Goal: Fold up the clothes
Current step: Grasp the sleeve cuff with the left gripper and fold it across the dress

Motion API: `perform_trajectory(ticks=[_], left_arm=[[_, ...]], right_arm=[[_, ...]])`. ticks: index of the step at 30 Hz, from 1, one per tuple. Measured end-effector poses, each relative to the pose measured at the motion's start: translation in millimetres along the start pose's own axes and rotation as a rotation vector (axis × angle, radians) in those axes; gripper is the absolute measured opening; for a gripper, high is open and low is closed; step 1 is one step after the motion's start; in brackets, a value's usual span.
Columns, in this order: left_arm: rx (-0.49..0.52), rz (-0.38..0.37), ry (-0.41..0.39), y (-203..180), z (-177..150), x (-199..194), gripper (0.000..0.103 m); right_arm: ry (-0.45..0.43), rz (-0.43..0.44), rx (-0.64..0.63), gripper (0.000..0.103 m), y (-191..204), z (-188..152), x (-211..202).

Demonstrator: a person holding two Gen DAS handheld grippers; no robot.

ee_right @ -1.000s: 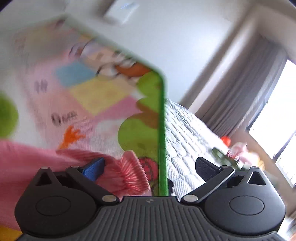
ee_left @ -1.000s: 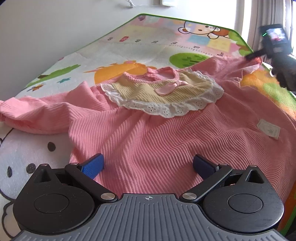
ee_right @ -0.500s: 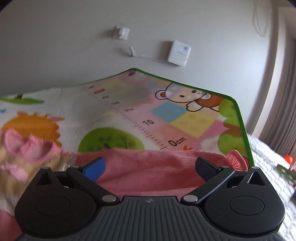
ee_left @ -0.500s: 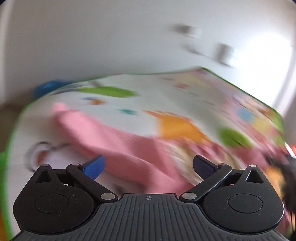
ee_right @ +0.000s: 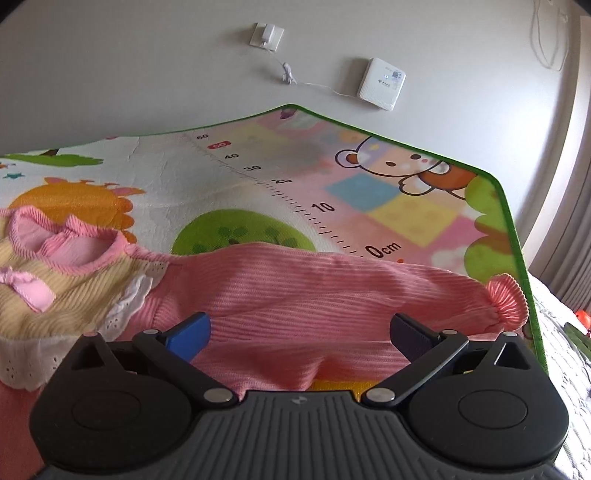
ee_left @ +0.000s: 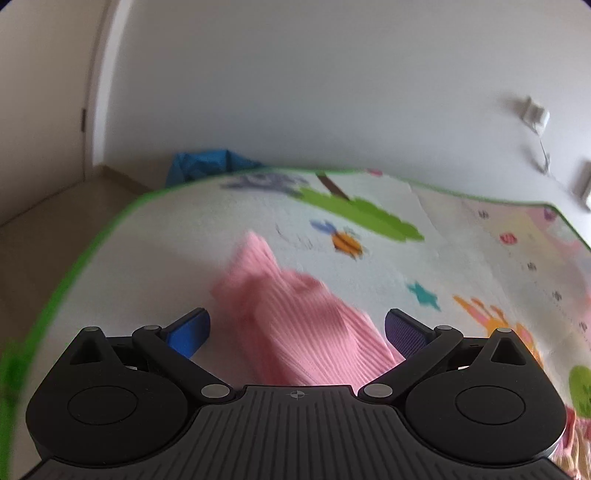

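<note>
Ribbed pink knit garment [ee_right: 295,288] lies on the printed play mat [ee_right: 229,177], both grippers' jaws released.

Cartoon play mat [ee_right: 388,192]; wall socket [ee_right: 266,35]

The left wrist view is smeared by motion, so the pink sleeve [ee_left: 295,317] and the play mat [ee_left: 461,236] prints look soft. A blue thing [ee_left: 207,166] behind the mat is too blurred to identify. The right view's left edge cuts off the collar [ee_right: 66,280].
</note>
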State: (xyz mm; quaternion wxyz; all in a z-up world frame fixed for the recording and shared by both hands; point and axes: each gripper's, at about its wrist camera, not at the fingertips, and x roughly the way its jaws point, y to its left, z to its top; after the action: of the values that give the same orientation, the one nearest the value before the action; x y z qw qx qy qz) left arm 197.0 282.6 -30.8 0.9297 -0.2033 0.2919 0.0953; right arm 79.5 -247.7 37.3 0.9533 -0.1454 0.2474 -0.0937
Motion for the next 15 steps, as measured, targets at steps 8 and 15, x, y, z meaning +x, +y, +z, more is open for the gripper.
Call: perform_trajectory(ticks=[8, 15], left_arm=[[0.103, 0.011, -0.015, -16, -9, -4, 0.028], [0.171, -0.161, -0.116, -52, 8, -62, 0.012]], right_arm=[[0.0, 0.008, -0.051, 0.103, 6, -2, 0], [0.009, 0.034, -0.015, 0.103, -2, 1, 2]])
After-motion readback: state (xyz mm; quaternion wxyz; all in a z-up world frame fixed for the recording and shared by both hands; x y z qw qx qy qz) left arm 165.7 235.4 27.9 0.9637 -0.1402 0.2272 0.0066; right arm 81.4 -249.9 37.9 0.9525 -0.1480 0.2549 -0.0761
